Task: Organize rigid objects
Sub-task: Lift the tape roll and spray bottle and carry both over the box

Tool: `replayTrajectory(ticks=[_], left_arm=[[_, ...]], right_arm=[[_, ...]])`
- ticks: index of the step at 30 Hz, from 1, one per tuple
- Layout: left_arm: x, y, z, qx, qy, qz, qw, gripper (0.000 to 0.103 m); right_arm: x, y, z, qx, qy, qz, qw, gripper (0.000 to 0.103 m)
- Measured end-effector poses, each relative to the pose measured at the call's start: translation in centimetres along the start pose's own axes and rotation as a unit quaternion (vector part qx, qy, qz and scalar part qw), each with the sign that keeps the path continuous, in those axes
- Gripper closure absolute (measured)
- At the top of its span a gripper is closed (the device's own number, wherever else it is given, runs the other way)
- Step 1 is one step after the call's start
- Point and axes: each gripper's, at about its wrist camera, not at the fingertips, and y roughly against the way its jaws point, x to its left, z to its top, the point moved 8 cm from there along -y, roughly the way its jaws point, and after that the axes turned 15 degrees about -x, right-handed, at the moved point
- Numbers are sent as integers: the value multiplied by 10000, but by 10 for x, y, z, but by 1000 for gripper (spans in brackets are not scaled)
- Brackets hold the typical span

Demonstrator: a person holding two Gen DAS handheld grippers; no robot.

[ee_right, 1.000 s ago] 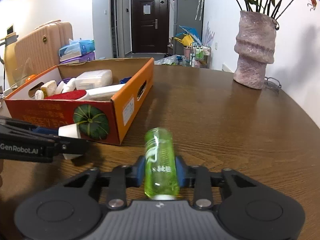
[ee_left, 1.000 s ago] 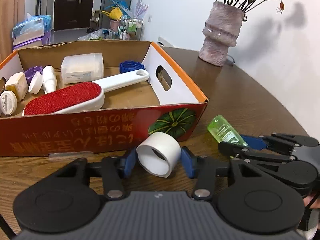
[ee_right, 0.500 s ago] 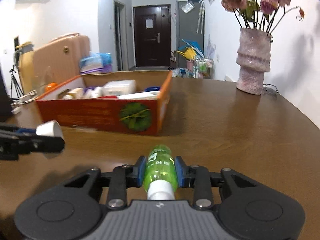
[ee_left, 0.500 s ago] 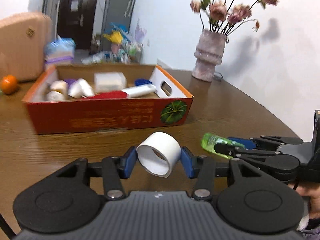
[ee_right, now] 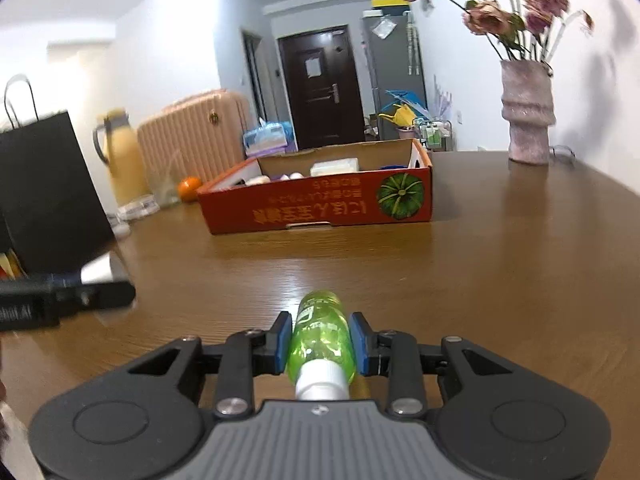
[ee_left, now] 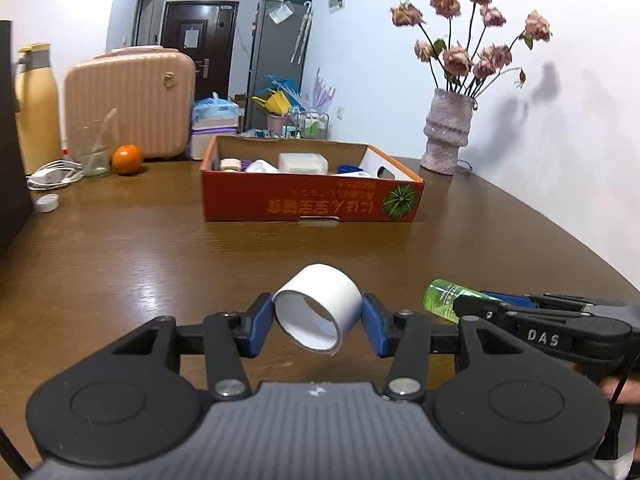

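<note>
Fingers of both grippers are clamped: left gripper (ee_left: 319, 322) on the white tape roll (ee_left: 318, 312), right gripper (ee_right: 320, 344) on the green bottle (ee_right: 322, 336), its long axis pointing at the cardboard box (ee_right: 320, 204) well ahead across the desk (ee_right: 480, 272).

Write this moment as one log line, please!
left gripper: shut on tape roll | right gripper: shut on green bottle | box: ahead

Two tongs show, the left tongs (ee_left: 319, 322) and the right tongs (ee_right: 320, 340), with one white tape roll (ee_left: 318, 307) and one green bottle (ee_right: 323, 330). On the surface (ee_left: 140, 264) stand one orange cardboard box (ee_left: 310, 202), one vase (ee_left: 447, 130), one orange (ee_left: 127, 159) and one drinking glass (ee_left: 93, 152). Behind are one pink suitcase (ee_left: 128, 100) and one yellow jug (ee_left: 36, 108).
</note>
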Motion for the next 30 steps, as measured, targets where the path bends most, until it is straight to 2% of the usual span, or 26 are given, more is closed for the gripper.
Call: replayTrajectory(ticks=[4, 14, 22, 30], left_arm=[[13, 26, 3, -205, 32, 44, 9998, 54], [26, 55, 7, -493, 217, 12, 9985, 54], [36, 42, 15, -564, 80, 113, 9983, 54], [40, -3, 51, -740, -220, 165, 9969, 54]], right_arm=[[19, 21, 3, -163, 99, 0, 9998, 73], [35, 50, 7, -295, 293, -120, 9991, 73], [27, 48, 21, -449, 320, -193, 9983, 73], [10, 8, 70, -691, 573, -168, 9958, 73]])
